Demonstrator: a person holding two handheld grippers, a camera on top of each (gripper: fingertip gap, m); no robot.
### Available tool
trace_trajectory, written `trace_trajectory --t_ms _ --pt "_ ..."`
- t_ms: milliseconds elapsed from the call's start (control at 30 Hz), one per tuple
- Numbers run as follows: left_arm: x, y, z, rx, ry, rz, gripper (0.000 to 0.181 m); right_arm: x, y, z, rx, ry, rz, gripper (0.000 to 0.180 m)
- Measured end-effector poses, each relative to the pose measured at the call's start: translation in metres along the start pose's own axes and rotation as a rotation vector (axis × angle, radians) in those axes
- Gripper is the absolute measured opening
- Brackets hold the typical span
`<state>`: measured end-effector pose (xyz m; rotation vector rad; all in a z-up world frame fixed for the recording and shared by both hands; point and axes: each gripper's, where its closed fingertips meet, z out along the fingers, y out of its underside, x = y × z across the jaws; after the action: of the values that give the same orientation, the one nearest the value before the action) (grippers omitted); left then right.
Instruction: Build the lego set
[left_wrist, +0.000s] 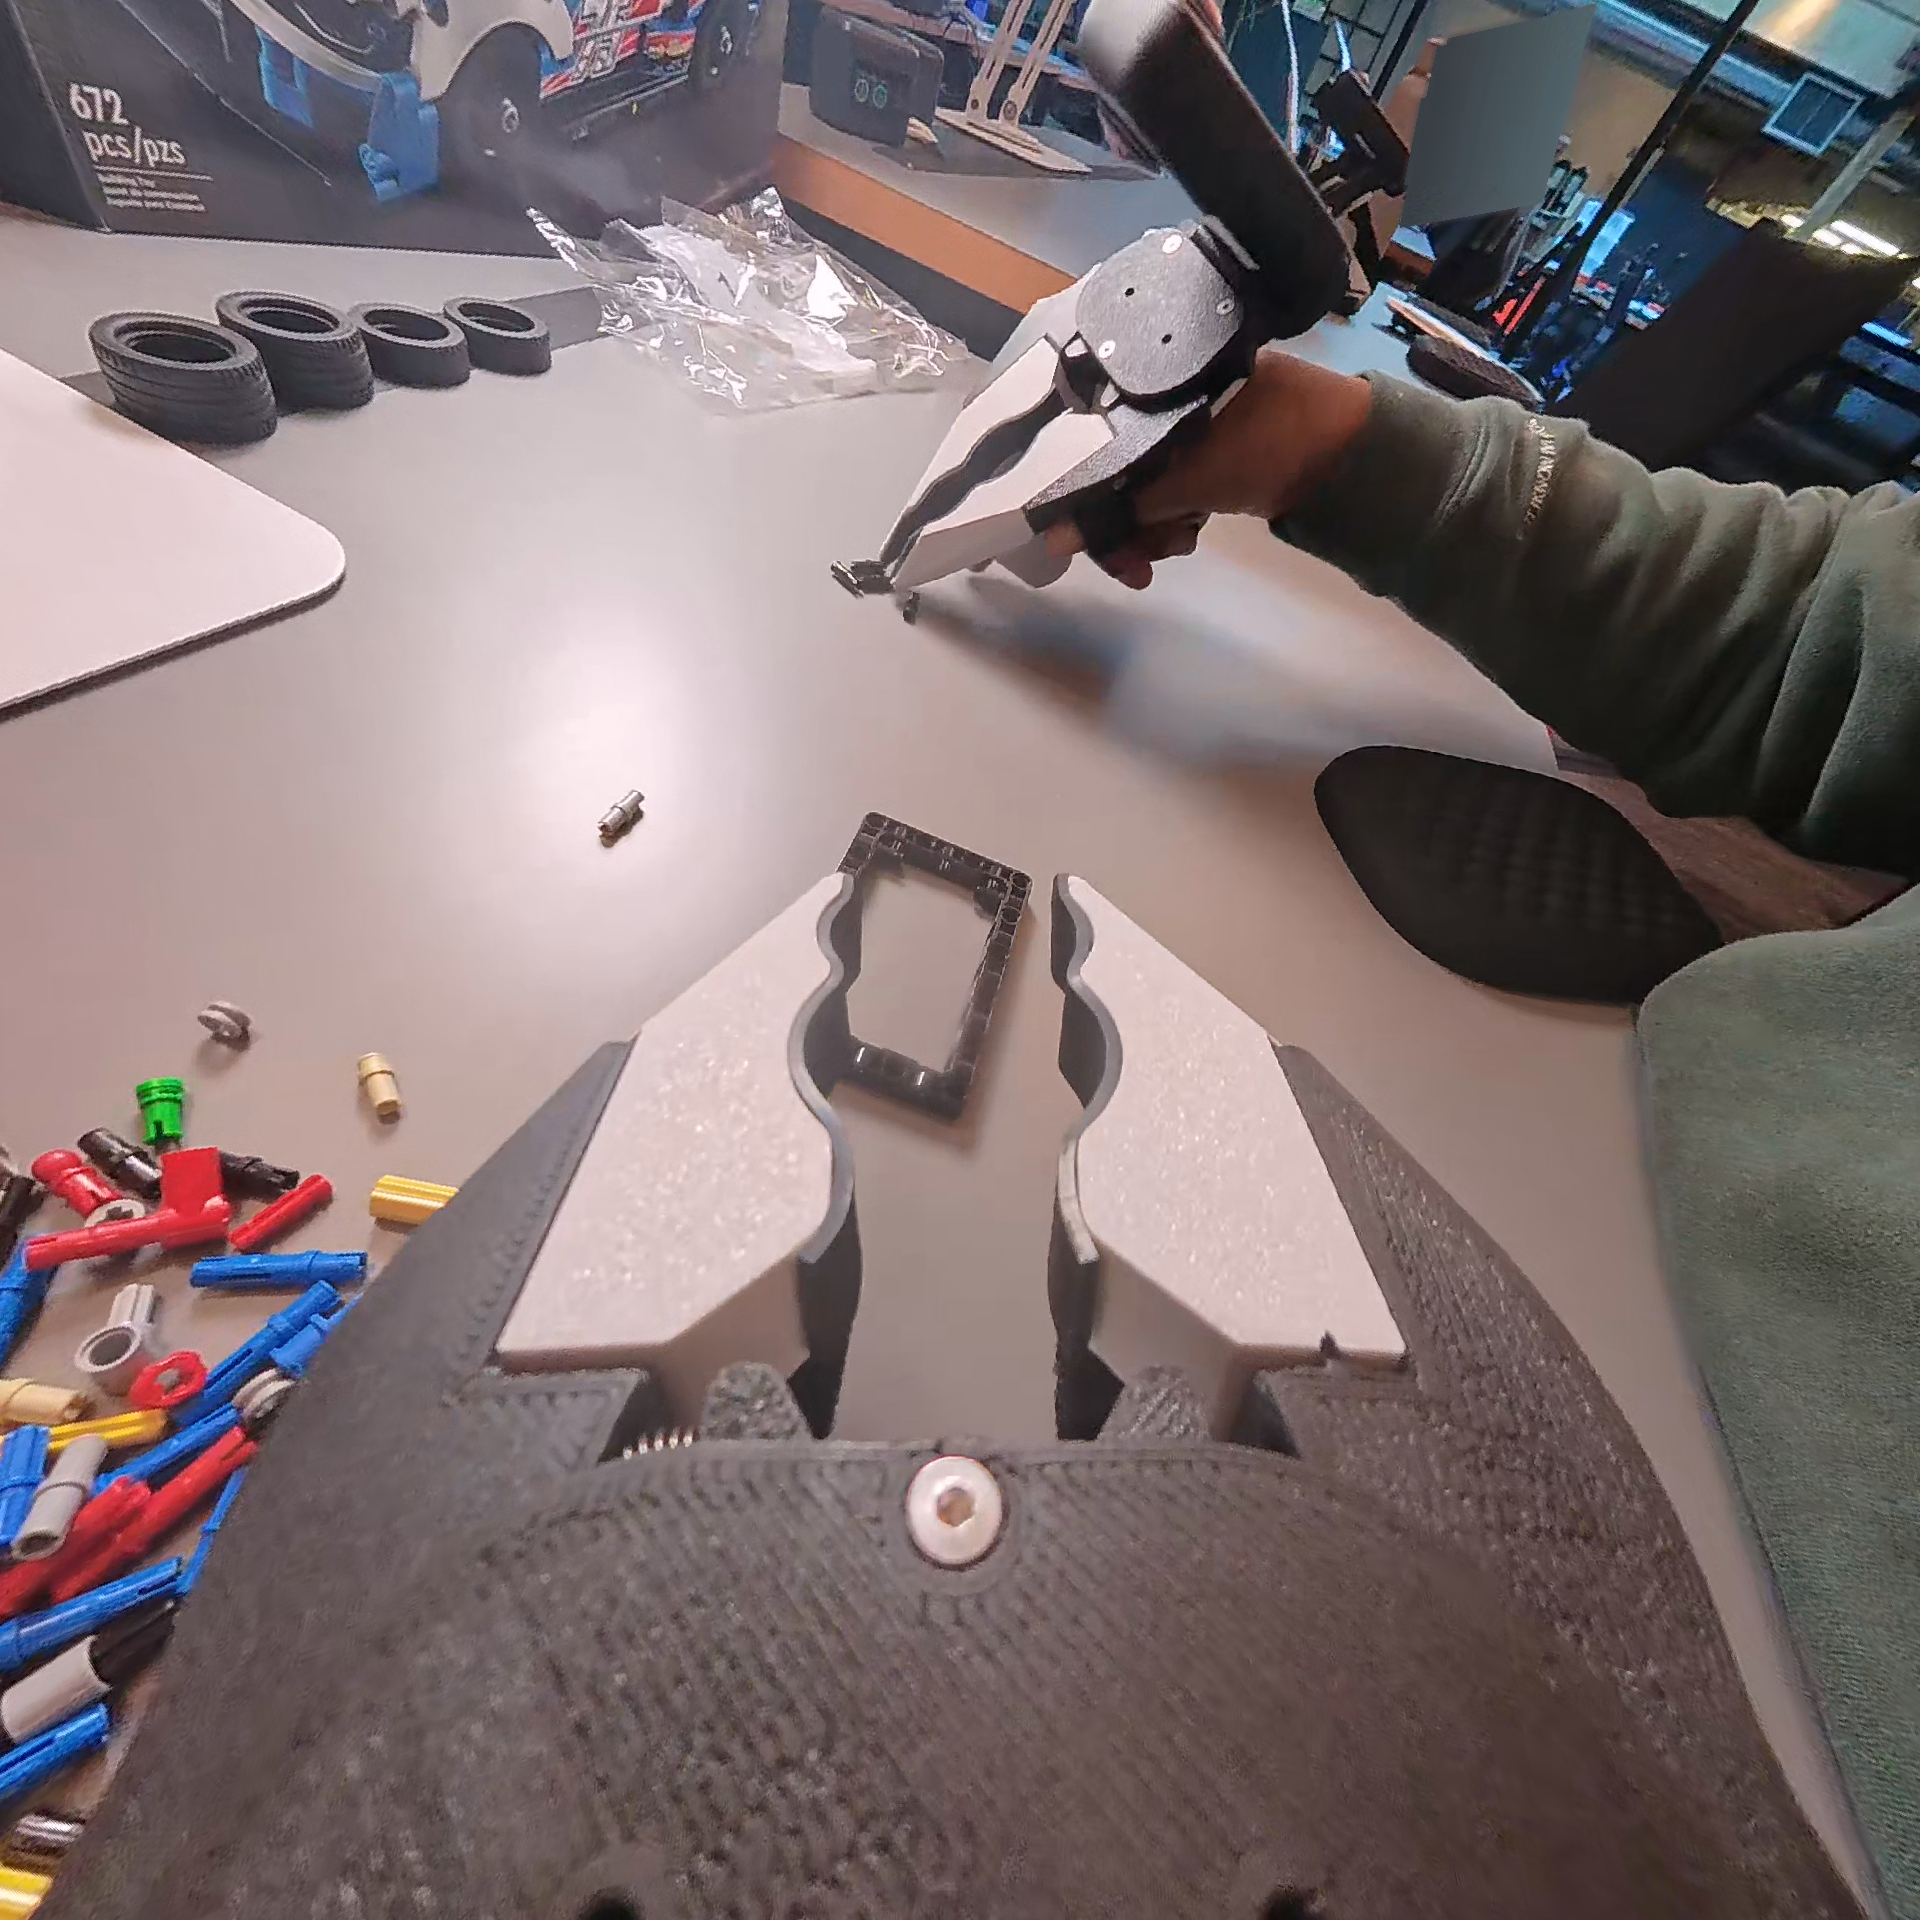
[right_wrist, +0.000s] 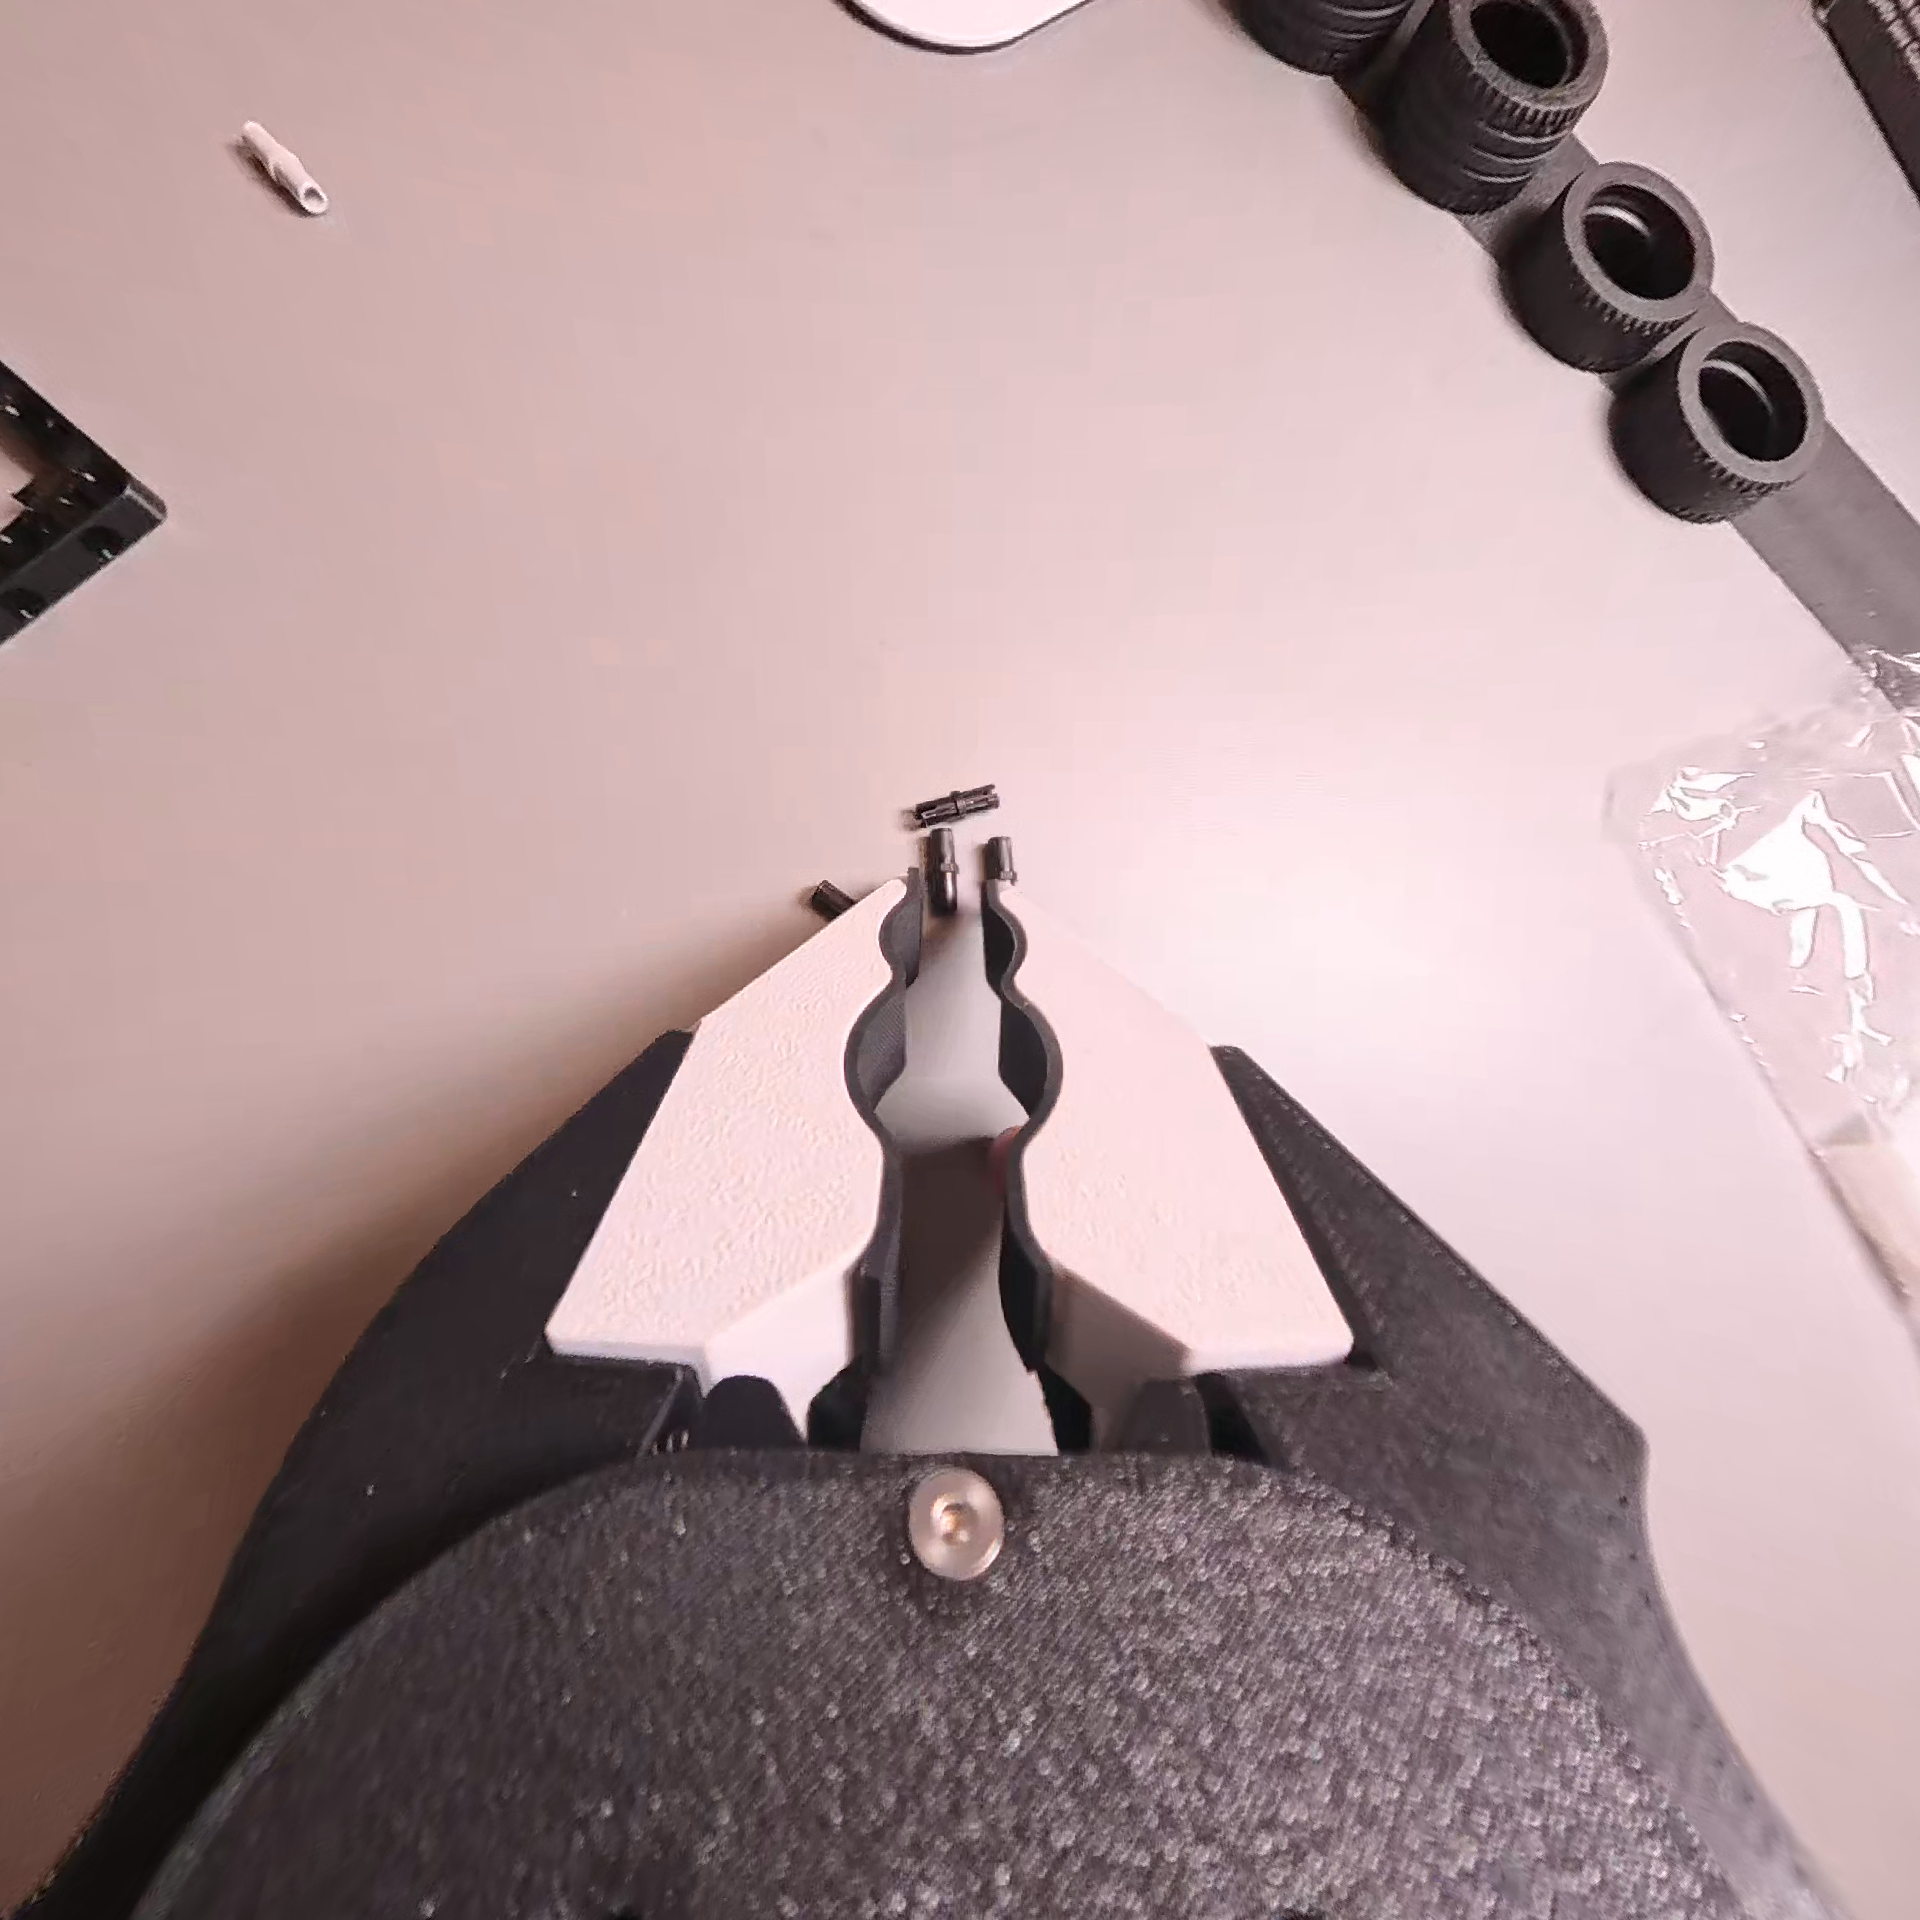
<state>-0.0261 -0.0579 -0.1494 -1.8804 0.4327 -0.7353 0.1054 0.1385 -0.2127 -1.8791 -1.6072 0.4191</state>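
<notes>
A black rectangular Lego frame (left_wrist: 997, 935) lies flat on the grey table (left_wrist: 520, 644). My left gripper (left_wrist: 951, 894) is open, low over the frame, with one finger on each side of its near end. Its corner also shows in the right wrist view (right_wrist: 73, 520). My right gripper (right_wrist: 948, 888) points down at the table with its jaws a narrow gap apart. Several small black pins lie at its tips; one pin (right_wrist: 941, 871) sits between the tips and another (right_wrist: 956, 808) just beyond. The right gripper also shows in the left wrist view (left_wrist: 888, 571), held by a hand.
Loose coloured Lego pieces (left_wrist: 135, 1351) lie at the left. A grey pin (left_wrist: 620, 814) lies alone mid-table. Black tyres (left_wrist: 312, 348), a clear plastic bag (left_wrist: 748, 291), the set's box (left_wrist: 312, 125) and a white mat (left_wrist: 125, 540) sit farther back. A green sleeve (left_wrist: 1662, 623) crosses at the right. Across from one pair of fingers to the other is roughly 25 centimetres.
</notes>
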Motion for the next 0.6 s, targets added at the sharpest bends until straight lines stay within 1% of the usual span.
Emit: trace_trajectory --t_ms 100,133,200,233,300,400,533,600 --pt "0.000 0.000 0.000 -0.003 -0.005 0.009 0.035 0.000 -0.003 -0.010 0.044 -0.033 -0.010 0.017" --pt "0.000 0.000 0.000 -0.003 -0.005 0.009 0.035 -0.002 -0.002 -0.013 0.048 -0.058 -0.013 0.024" --pt "-0.001 0.001 0.000 -0.004 -0.002 0.006 0.035 -0.010 0.006 -0.013 0.010 -0.142 -0.005 0.049" --pt "-0.001 0.002 0.001 -0.006 0.000 0.005 0.035 -0.011 0.009 -0.011 -0.007 -0.166 -0.003 0.053" --pt "-0.001 0.003 0.002 -0.013 0.000 0.005 0.035 -0.010 0.010 -0.006 -0.018 -0.179 -0.014 0.052" --pt "-0.001 0.004 0.002 -0.017 -0.005 0.013 0.035 -0.008 0.005 0.000 -0.025 -0.186 -0.035 0.046" --pt "-0.002 0.003 0.001 -0.018 -0.017 0.027 0.034 -0.008 -0.001 0.005 -0.027 -0.186 -0.064 0.027" --pt "-0.003 0.003 0.000 -0.017 -0.022 0.030 0.034 -0.008 -0.002 0.005 -0.029 -0.184 -0.072 0.023"
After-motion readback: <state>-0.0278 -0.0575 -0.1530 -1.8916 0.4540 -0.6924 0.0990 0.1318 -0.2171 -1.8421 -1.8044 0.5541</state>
